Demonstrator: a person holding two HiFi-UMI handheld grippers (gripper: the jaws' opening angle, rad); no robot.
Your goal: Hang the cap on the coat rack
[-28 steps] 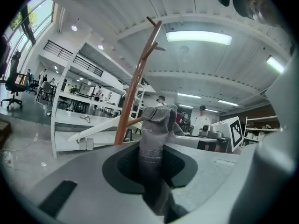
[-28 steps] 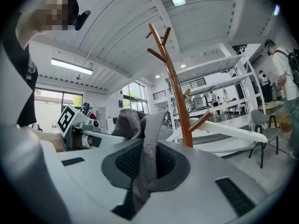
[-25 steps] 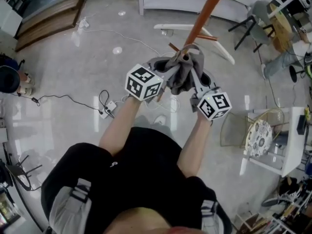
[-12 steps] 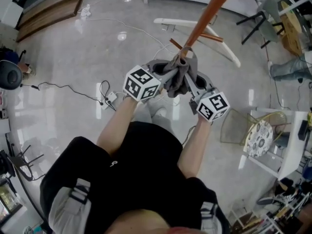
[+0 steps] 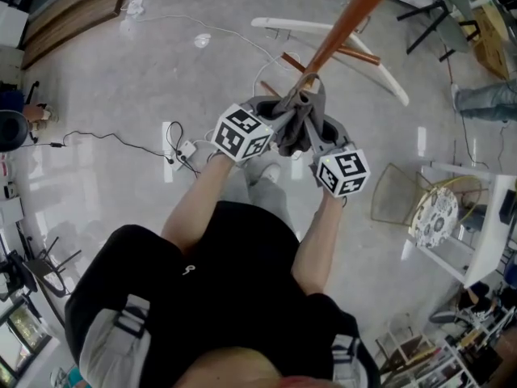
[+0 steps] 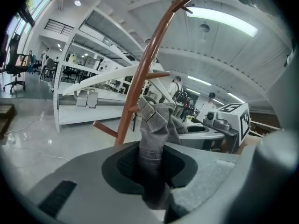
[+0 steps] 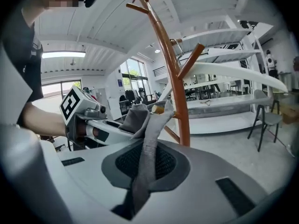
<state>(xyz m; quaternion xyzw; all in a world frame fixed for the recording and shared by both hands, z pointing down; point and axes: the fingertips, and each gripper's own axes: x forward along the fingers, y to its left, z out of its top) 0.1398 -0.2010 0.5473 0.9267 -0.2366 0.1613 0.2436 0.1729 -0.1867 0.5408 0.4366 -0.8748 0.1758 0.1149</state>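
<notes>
A grey cap (image 5: 299, 124) hangs bunched between my two grippers, right against the brown wooden coat rack (image 5: 343, 23). My left gripper (image 5: 275, 124) is shut on the cap's edge (image 6: 152, 139), and the fabric rises from its jaws toward the rack's pole (image 6: 145, 69). My right gripper (image 5: 313, 136) is shut on another fold of the cap (image 7: 145, 153). In the right gripper view the cloth drapes over the tip of a short peg (image 7: 159, 109) on the rack (image 7: 173, 73). The left gripper's marker cube (image 7: 74, 104) shows beyond it.
The rack's lower pegs (image 5: 355, 55) stick out near the grippers. A cable and power strip (image 5: 182, 152) lie on the glossy floor to the left. A white table with a wire chair (image 5: 404, 200) stands at the right. White shelving (image 6: 84, 92) runs behind the rack.
Both grippers with the cap have shifted slightly up and toward the rack pole. The grips are unchanged.
</notes>
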